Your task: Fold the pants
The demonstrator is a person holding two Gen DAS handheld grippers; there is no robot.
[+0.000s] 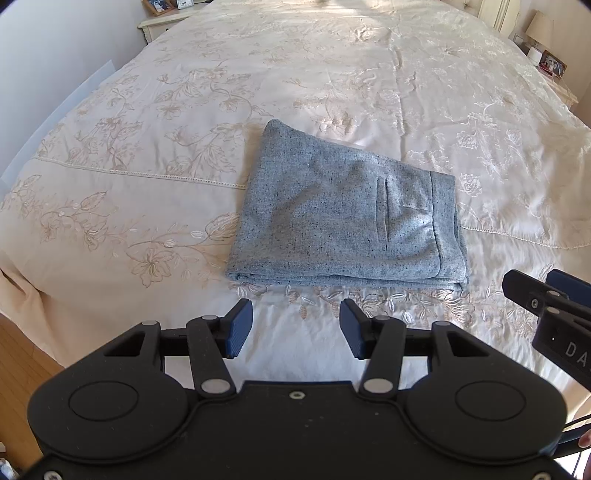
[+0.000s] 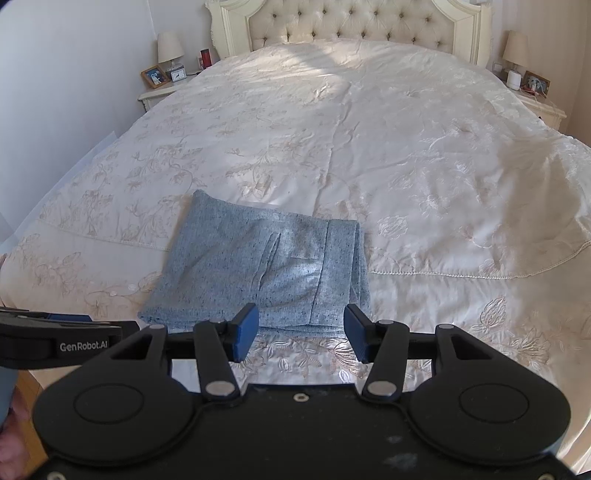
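Note:
Grey-blue speckled pants (image 1: 343,218) lie folded into a compact stack near the foot edge of the bed, waistband and a welt pocket on top at the right. They also show in the right wrist view (image 2: 258,269). My left gripper (image 1: 295,326) is open and empty, hovering just short of the stack's near edge. My right gripper (image 2: 301,332) is open and empty, just before the stack's near right corner. Each gripper's body shows in the other's view, the right one (image 1: 546,306) at the right edge and the left one (image 2: 62,339) at the left edge.
A cream embroidered bedspread (image 2: 406,155) covers the wide bed, with a tufted headboard (image 2: 351,26) at the far end. Nightstands with lamps and photo frames stand at the left (image 2: 162,85) and right (image 2: 532,92). Wood floor (image 1: 18,369) lies below the bed's foot.

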